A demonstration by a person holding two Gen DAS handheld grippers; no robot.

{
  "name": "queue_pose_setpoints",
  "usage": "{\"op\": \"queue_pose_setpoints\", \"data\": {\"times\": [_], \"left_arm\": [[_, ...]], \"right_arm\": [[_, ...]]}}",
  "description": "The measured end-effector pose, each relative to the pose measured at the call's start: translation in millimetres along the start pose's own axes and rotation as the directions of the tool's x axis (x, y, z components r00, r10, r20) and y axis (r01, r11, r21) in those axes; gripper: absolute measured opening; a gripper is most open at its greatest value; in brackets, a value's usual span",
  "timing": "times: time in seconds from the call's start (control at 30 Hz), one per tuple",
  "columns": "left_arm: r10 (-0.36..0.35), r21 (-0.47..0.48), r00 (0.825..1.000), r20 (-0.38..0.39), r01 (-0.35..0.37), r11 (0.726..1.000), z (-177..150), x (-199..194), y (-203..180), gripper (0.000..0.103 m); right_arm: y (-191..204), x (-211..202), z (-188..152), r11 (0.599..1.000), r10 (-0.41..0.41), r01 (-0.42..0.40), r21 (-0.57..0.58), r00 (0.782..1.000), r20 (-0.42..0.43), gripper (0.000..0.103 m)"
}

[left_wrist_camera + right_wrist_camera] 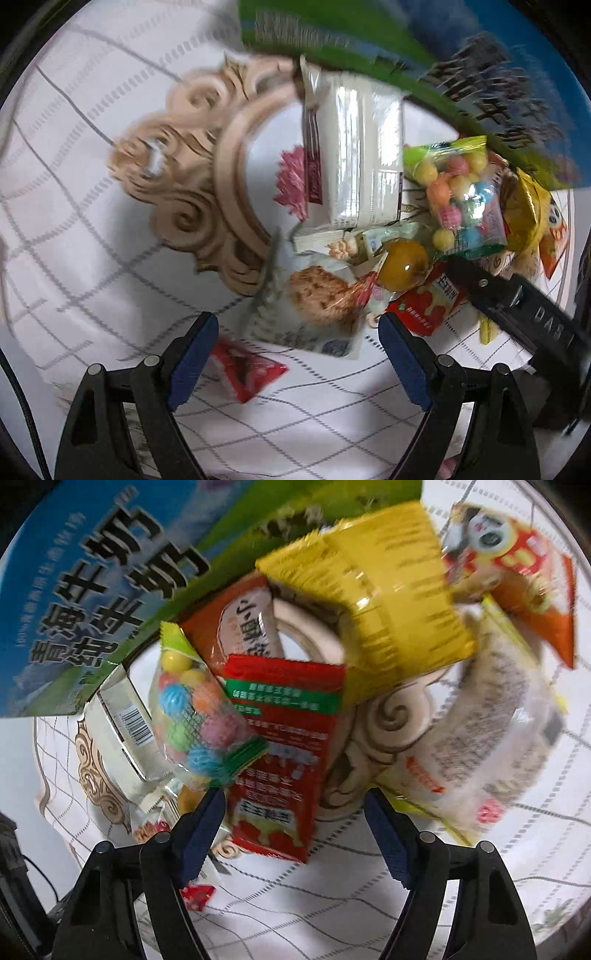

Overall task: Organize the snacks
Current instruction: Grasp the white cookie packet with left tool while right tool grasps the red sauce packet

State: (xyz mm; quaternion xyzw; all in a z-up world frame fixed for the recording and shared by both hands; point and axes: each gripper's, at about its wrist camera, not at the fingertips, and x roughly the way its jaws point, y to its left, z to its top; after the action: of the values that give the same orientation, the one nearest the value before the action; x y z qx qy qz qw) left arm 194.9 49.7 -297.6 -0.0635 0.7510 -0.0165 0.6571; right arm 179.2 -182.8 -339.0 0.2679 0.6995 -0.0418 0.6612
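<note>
A white grid-lined tablecloth (92, 206) lies beneath a blue-green milk carton (74, 590).

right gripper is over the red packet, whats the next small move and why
Probably ease the right gripper a little lower and close. The red packet already lies between its open blue pads, which do not press on it yet.

The left gripper (298, 328) has two black plastic arms, each ending in a dark blue ribbed pad (195, 354). Round grey pivot pins (95, 368) sit on the arms, and triangular cut-outs pierce the wider black parts below. A thin black cable (26, 406) runs along its left edge. The right gripper (294, 812) is built alike: black arms, blue ribbed pads (388, 834), grey pins (484, 846). Seen from the left camera, its black body (517, 306) bears pale raised lettering, perhaps "DAS", blurred.
</note>
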Motion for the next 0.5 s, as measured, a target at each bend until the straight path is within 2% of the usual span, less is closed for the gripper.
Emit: {"op": "queue_pose_setpoints", "data": {"times": [0.07, 0.2, 0.27, 0.33, 0.5], "left_arm": [[-0.004, -0.026, 1.0, -0.016, 0.004, 1.0, 7.1, 8.4, 0.4, 0.089], [0.056, 0.04, 0.998, 0.012, -0.056, 0.998, 8.8, 16.8, -7.0, 0.089], [0.083, 0.074, 0.996, 0.019, -0.084, 0.994, 6.9, 21.3, -9.2, 0.086], [0.095, 0.095, 0.995, 0.021, -0.096, 0.991, 5.2, 23.9, -9.9, 0.083], [0.104, 0.151, 0.994, 0.013, -0.105, 0.983, -5.9, 31.4, -25.3, 0.083]], "right_arm": [[8.6, 6.7, 2.5, 1.0, -0.023, 0.023, -0.01, 1.0, 0.01, 0.08], [17.8, 11.2, 2.4, 0.997, -0.065, 0.065, -0.051, 0.998, 0.019, 0.076], [21.0, 10.9, -0.7, 0.99, -0.096, 0.097, -0.104, 0.995, 0.013, 0.061], [26.0, 15.4, -10.8, 0.982, -0.119, 0.118, -0.147, 0.993, 0.001, 0.053], [19.8, 21.6, -36.1, 0.941, -0.218, 0.19, -0.28, 0.973, -0.075, 0.053]]}}
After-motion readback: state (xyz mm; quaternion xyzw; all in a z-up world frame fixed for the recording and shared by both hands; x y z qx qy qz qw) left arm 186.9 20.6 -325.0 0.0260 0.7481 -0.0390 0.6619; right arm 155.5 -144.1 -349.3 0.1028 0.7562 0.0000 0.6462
